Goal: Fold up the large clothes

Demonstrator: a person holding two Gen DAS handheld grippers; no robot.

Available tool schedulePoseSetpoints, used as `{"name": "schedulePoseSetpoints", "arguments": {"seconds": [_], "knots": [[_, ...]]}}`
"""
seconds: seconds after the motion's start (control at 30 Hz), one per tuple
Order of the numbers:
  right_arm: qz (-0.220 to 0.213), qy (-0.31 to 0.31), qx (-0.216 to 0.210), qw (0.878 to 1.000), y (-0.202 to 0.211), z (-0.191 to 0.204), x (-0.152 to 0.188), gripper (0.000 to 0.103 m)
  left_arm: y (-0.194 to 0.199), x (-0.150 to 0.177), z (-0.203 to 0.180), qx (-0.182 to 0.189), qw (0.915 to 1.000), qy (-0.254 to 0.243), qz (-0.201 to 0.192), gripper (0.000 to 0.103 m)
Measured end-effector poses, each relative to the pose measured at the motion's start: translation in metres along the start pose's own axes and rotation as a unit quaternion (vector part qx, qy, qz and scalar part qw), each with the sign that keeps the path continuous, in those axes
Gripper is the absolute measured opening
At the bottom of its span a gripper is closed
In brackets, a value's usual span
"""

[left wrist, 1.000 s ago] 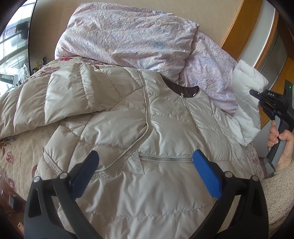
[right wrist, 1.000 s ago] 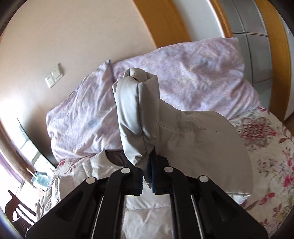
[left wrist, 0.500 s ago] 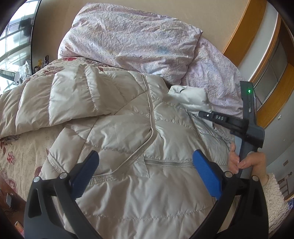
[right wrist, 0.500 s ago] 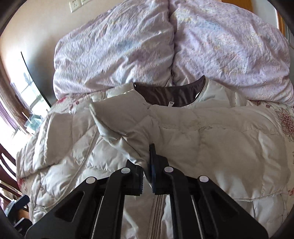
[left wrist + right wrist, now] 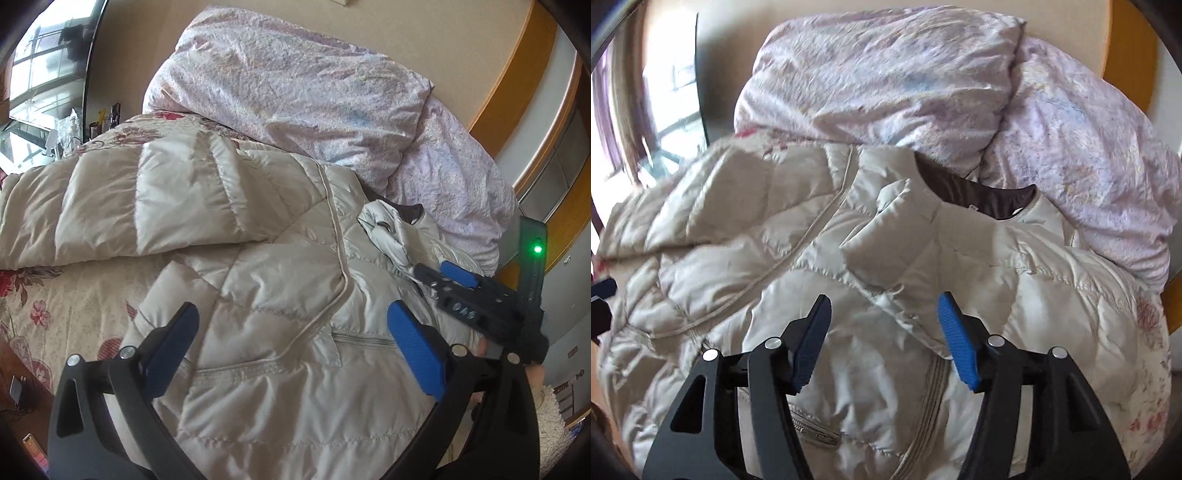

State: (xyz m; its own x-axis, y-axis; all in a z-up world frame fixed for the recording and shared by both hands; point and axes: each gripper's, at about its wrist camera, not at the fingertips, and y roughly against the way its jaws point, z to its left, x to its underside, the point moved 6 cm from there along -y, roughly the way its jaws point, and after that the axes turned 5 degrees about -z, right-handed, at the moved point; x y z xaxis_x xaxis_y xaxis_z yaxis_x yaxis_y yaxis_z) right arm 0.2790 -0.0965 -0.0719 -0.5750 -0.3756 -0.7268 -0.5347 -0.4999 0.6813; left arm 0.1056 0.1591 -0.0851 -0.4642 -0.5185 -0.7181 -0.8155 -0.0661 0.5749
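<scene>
The puffy quilted down jacket is shiny beige, with dark brown lining at its collar. Behind the jacket, the crumpled soft pillows are pale lilac with tiny speckles. Under the jacket, the cream bedspread has red flowers.

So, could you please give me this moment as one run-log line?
step: sleeve fold | right tongs: opening, sleeve released across jacket chest | left tongs: open, empty, above jacket | other sleeve: spread out

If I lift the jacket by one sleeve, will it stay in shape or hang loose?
Probably it hangs loose: the jacket is soft and quilted, and its folded sleeve already sags. The shiny fabric may slip. It looks puffy, so likely light for its size.
</scene>
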Motion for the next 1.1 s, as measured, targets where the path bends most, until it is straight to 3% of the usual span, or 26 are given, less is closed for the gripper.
{"name": "schedulePoseSetpoints", "arguments": {"seconds": [0.07, 0.17, 0.23, 0.3, 0.43, 0.5, 0.63, 0.87, 1.0, 1.1], "knots": [[-0.012, -0.04, 0.031, 0.999, 0.0, -0.027, -0.008, 0.061, 0.005, -0.003, 0.014, -0.007, 0.9998, 0.013, -0.015, 0.101], [0.005, -0.058, 0.082, 0.995, -0.022, -0.057, -0.01, 0.06, 0.007, -0.006, 0.04, -0.014, 0.9984, 0.053, -0.011, 0.101], [0.04, -0.051, 0.101, 0.993, -0.044, -0.061, -0.003, 0.061, 0.009, -0.006, 0.059, -0.014, 0.996, 0.087, -0.01, 0.101], [0.106, -0.042, 0.104, 0.988, -0.076, -0.057, 0.018, 0.061, 0.013, -0.006, 0.077, -0.013, 0.992, 0.124, -0.017, 0.101], [0.087, 0.021, 0.16, 0.983, -0.085, -0.04, 0.024, 0.061, 0.016, -0.006, 0.111, -0.034, 0.9834, 0.176, -0.031, 0.101], [0.091, 0.009, 0.156, 0.984, -0.084, -0.042, 0.024, 0.061, 0.015, -0.005, 0.123, -0.039, 0.9785, 0.2, -0.034, 0.101], [0.103, -0.057, 0.107, 0.987, -0.076, -0.055, 0.023, 0.062, 0.009, -0.004, 0.144, -0.037, 0.9678, 0.246, -0.037, 0.1], [0.104, -0.064, 0.084, 0.989, -0.067, -0.046, 0.023, 0.071, -0.006, -0.013, 0.169, -0.024, 0.9453, 0.322, -0.05, 0.1], [0.102, -0.074, 0.076, 0.989, -0.066, -0.046, 0.023, 0.071, -0.018, -0.015, 0.181, -0.019, 0.9297, 0.364, -0.05, 0.09], [0.101, -0.081, 0.07, 0.989, -0.065, -0.046, 0.024, 0.071, -0.021, -0.018, 0.189, -0.029, 0.9231, 0.378, -0.061, 0.085]]}}
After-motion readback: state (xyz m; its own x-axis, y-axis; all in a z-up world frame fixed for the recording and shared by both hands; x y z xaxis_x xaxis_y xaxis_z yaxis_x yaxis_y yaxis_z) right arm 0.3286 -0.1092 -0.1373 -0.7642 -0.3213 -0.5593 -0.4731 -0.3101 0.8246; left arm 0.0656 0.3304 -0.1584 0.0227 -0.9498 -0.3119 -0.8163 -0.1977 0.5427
